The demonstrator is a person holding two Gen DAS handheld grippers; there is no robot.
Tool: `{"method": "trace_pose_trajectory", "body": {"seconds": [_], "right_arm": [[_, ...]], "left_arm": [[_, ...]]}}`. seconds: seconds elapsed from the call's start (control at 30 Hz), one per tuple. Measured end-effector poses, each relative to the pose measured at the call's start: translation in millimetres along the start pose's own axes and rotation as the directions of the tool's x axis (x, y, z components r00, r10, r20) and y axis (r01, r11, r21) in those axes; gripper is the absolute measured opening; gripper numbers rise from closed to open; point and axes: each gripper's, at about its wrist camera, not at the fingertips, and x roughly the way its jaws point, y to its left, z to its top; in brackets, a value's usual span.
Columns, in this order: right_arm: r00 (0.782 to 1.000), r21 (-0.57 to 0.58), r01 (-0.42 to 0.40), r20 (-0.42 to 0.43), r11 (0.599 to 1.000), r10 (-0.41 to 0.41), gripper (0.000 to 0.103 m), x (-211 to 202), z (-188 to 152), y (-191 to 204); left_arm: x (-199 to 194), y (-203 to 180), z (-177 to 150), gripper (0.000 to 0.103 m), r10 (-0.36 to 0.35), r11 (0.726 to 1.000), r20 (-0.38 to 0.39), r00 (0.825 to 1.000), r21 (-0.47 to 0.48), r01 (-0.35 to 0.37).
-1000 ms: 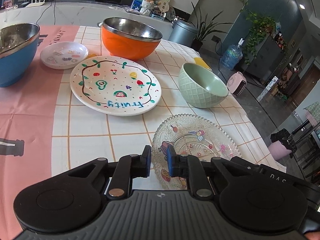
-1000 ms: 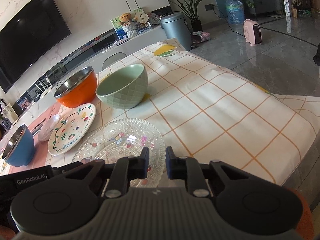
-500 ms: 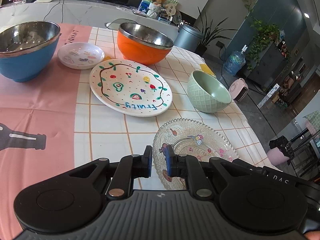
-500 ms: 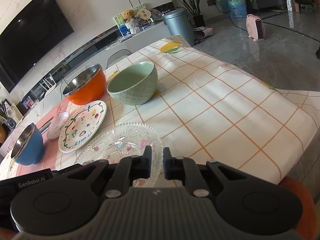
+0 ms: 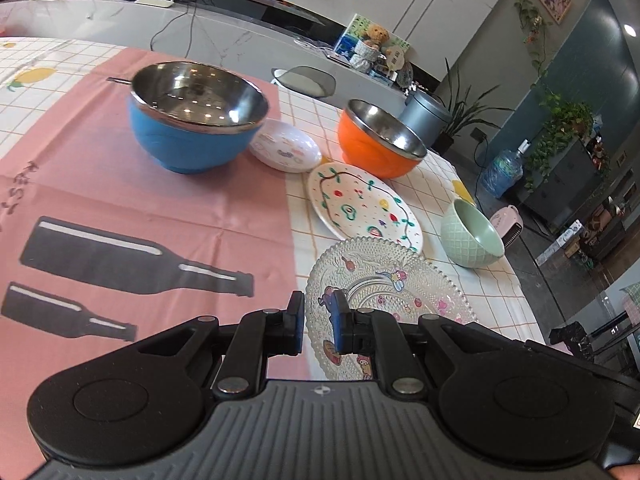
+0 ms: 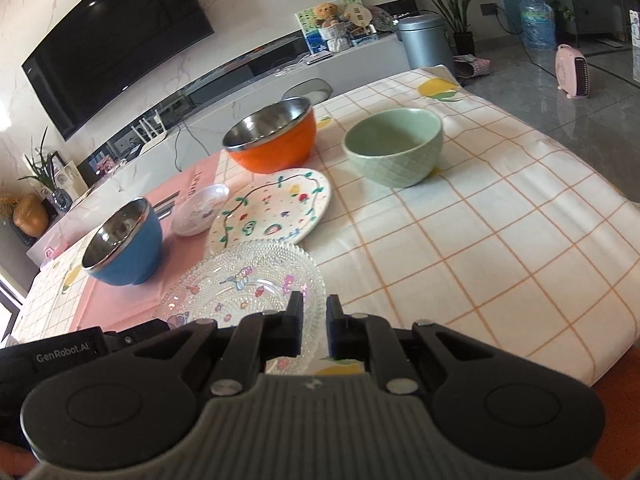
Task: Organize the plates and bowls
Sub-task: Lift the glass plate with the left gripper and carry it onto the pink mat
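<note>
A clear glass plate lies nearest on the table. Behind it lies a white fruit-painted plate, then a small white dish. A blue steel-lined bowl, an orange steel-lined bowl and a green ceramic bowl stand around them. My left gripper hovers at the glass plate's near left rim, jaws nearly closed and empty. My right gripper hovers at its near right rim, jaws nearly closed and empty.
A pink cloth with bottle prints covers the left of the checked tablecloth. The table's right edge drops to the floor. A grey bin and a pink heater stand beyond.
Both grippers swung left, so the blue bowl and pink cloth fill more of the left view. Both stay over the glass plate's near rim. The dishes have not moved.
</note>
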Motion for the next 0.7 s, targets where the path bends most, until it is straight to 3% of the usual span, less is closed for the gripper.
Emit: {"method": "trace_pose_trajectory", "body": {"seconds": [0.4, 0.7], "right_arm": [[0.990, -0.138, -0.110, -0.101, 0.984, 0.096, 0.010, 23.9, -22.2, 83.7], [0.979, -0.165, -0.128, -0.180, 0.978, 0.097, 0.010, 46.3, -34.9, 107.8]], "left_arm": [[-35.6, 75.1, 3.1, 0.015, 0.110, 0.986, 0.039, 0.993, -0.131, -0.104], [-37.6, 102.7, -1.4, 0.015, 0.146, 0.976, 0.031, 0.989, -0.168, -0.138]]}}
